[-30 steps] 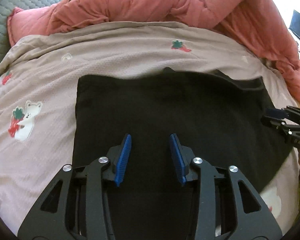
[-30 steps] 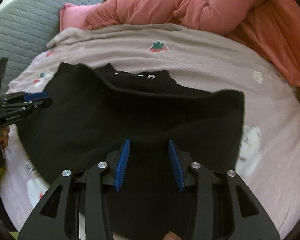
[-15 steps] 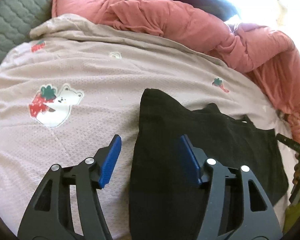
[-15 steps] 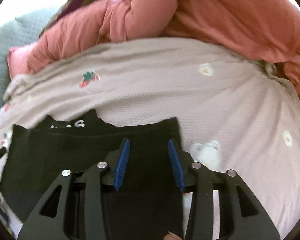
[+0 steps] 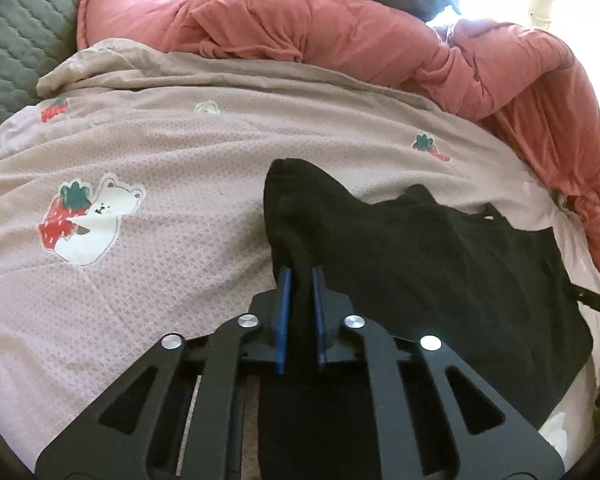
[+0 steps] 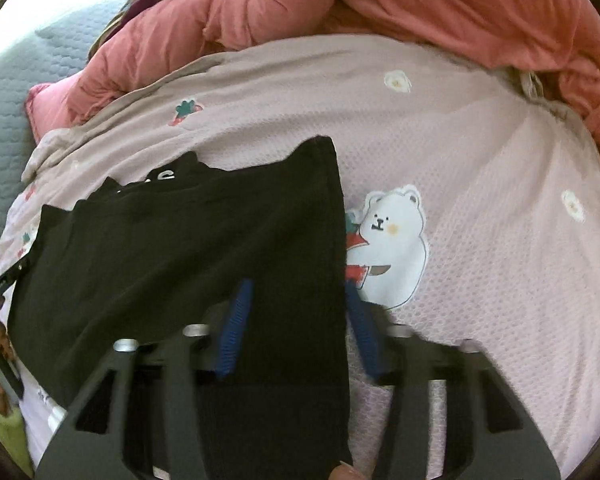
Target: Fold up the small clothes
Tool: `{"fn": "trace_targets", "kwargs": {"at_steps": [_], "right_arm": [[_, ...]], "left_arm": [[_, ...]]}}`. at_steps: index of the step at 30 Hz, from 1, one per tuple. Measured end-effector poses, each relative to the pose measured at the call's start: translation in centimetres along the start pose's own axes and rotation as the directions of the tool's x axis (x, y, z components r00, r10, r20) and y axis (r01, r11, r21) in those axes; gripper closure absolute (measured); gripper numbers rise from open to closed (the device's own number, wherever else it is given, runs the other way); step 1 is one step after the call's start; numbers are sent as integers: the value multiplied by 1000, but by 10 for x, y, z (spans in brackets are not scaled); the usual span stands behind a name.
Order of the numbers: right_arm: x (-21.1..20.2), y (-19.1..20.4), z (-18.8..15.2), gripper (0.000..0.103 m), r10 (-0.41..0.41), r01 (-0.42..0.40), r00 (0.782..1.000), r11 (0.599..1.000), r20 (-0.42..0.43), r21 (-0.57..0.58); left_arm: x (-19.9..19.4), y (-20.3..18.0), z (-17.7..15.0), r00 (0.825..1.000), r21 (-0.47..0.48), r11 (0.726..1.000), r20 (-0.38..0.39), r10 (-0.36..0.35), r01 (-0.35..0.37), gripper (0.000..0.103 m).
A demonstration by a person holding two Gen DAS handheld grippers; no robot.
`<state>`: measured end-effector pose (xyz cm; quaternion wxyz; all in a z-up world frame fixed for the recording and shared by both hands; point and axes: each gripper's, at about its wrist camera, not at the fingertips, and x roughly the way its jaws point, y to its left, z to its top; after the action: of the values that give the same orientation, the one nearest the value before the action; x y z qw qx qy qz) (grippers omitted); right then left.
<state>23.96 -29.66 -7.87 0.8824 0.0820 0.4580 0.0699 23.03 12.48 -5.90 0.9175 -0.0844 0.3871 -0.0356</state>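
A small black garment (image 5: 420,264) lies flat on a pink bedspread (image 5: 160,184). My left gripper (image 5: 299,276) is shut on the garment's left edge, with black cloth pinched between the blue pads. In the right wrist view the same black garment (image 6: 188,248) shows white lettering near its collar. My right gripper (image 6: 296,296) is open and straddles the garment's right edge, one blue pad over the cloth and one over the bedspread.
A rumpled salmon-pink duvet (image 5: 360,40) is piled along the far side of the bed, also in the right wrist view (image 6: 420,0). A grey quilted surface (image 5: 16,40) lies at far left. Bear and strawberry prints (image 6: 392,240) dot the bedspread.
Both grippers moved from the garment's middle to its side edges. The left gripper opened wide, then shut on the left edge. The right gripper opened wider at the right edge.
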Motion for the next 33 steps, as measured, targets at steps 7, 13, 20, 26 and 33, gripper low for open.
{"fn": "trace_targets", "kwargs": {"at_steps": [7, 13, 20, 26, 33], "right_arm": [[-14, -10, -8, 96, -49, 46, 998, 998, 49, 42], [-5, -2, -15, 92, -123, 123, 992, 992, 35, -24], [-31, 14, -19, 67, -116, 124, 987, 990, 111, -69], [-44, 30, -23, 57, -52, 65, 991, 992, 125, -107], [-50, 43, -30, 39, -27, 43, 992, 991, 121, -129]], "left_arm": [[-14, -2, 6, 996, 27, 997, 57, 75, -76, 102], [10, 17, -6, 995, -44, 995, -46, 87, -89, 90], [-13, 4, -10, 995, -31, 995, -22, 92, -93, 78], [-23, -12, -13, 996, 16, 997, -37, 80, -80, 65], [-36, -15, -18, 996, 24, 996, -39, 81, -80, 51]]}}
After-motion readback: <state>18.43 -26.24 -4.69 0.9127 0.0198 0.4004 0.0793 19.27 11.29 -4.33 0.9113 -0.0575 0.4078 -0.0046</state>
